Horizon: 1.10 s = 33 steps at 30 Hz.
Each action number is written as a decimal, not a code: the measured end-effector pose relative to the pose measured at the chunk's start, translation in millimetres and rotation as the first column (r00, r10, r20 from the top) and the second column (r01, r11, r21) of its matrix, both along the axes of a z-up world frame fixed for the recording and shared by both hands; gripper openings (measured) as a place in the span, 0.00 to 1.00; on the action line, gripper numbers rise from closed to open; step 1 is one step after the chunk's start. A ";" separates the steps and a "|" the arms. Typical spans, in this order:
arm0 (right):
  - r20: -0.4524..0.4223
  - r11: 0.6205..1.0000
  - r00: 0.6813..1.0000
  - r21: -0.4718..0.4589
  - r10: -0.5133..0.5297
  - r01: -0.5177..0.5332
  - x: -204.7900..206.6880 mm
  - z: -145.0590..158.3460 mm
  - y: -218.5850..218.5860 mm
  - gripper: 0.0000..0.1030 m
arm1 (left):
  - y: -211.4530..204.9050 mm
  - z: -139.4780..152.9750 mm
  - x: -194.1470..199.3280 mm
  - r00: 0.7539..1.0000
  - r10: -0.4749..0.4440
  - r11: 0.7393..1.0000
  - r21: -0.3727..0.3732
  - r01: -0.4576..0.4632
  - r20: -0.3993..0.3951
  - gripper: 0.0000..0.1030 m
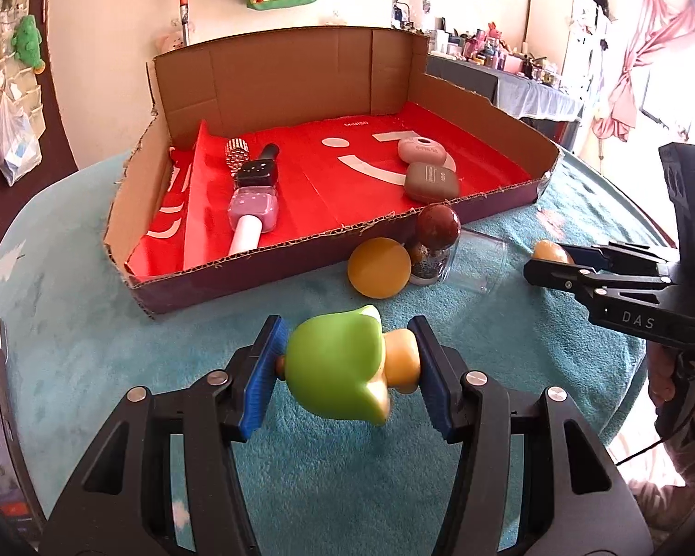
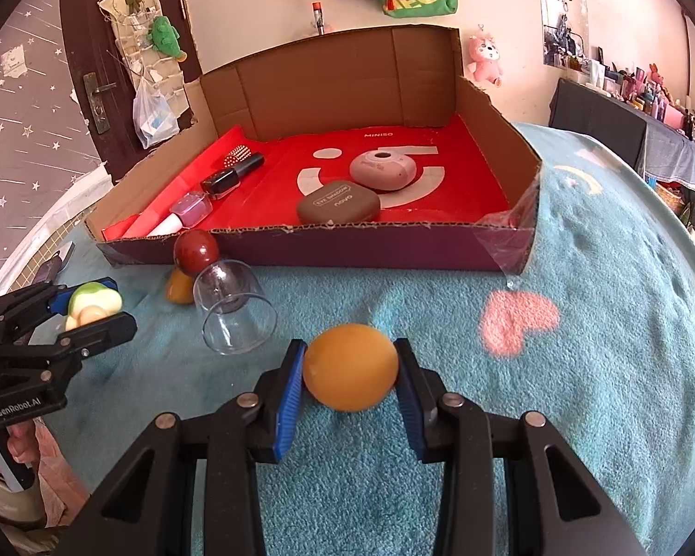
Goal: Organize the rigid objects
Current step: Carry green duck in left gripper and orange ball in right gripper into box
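In the left wrist view we see the left gripper [image 1: 347, 373] closed on a green and yellow toy [image 1: 336, 363], its blue pads pressing both sides and holding it above the teal towel [image 1: 116, 347] that covers the table. Beyond it stands the cardboard tray [image 1: 264, 259] with its red lining; inside lie a black nail polish bottle [image 1: 257, 171] and a pink nail polish bottle [image 1: 253, 206] near the left wall, a pink case [image 1: 422, 148] and a brown case [image 1: 431, 181] towards the right. Just outside the tray's near wall sit a yellow ball [image 1: 379, 268], a dark red ball [image 1: 438, 224] and a clear cup [image 1: 475, 259] on its side. In the right wrist view we see the right gripper [image 2: 350, 377] clamped on an orange ball [image 2: 350, 366], held over the towel [image 2: 579, 370] in front of the tray's [image 2: 347, 248] near wall; the cup [image 2: 234, 315] lies to its left, the dark red ball [image 2: 195, 250] touching the cup's base, against the tray's near left corner
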State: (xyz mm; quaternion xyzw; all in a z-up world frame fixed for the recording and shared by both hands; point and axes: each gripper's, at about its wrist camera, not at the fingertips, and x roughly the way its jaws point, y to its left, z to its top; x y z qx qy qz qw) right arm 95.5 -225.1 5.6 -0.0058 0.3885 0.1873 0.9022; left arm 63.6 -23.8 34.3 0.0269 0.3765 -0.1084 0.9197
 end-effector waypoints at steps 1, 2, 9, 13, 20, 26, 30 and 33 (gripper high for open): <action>0.000 1.000 1.000 0.003 -0.003 0.003 -2.1 0.7 -1.0 0.39 | -0.5 1.2 -2.3 1.000 0.019 1.000 0.003 -0.019 0.003 0.51; 0.002 1.000 1.000 0.008 -0.007 0.007 -4.5 1.9 -2.1 0.39 | -2.4 2.2 -4.6 0.999 0.039 0.999 0.008 -0.039 0.007 0.51; 0.014 1.000 1.000 0.025 -0.007 0.007 -18.1 11.6 -6.0 0.39 | -29.2 8.2 -28.0 0.980 0.181 0.981 0.055 -0.186 0.083 0.51; 0.011 1.000 1.000 0.014 -0.006 0.006 -21.7 19.4 -4.0 0.39 | -49.9 2.6 -37.8 0.980 0.180 0.981 0.053 -0.185 0.086 0.51; 0.033 1.000 0.999 -0.018 -0.001 0.002 -32.2 32.4 9.3 0.39 | -82.0 8.9 -52.1 0.991 0.066 0.996 0.046 -0.072 0.119 0.51; 0.044 0.999 0.999 -0.050 -0.020 0.022 -32.9 38.0 12.8 0.39 | -68.5 14.9 -44.8 0.984 0.088 0.992 0.073 -0.100 0.158 0.51; 0.063 0.999 0.998 -0.024 -0.030 0.032 -32.9 44.1 10.4 0.39 | -57.6 17.0 -33.7 0.988 0.069 0.996 0.046 -0.076 0.139 0.51; 0.086 0.999 0.996 -0.028 -0.024 0.026 -31.1 49.8 11.8 0.39 | -56.3 21.7 -29.4 0.984 0.066 0.995 0.065 -0.078 0.163 0.51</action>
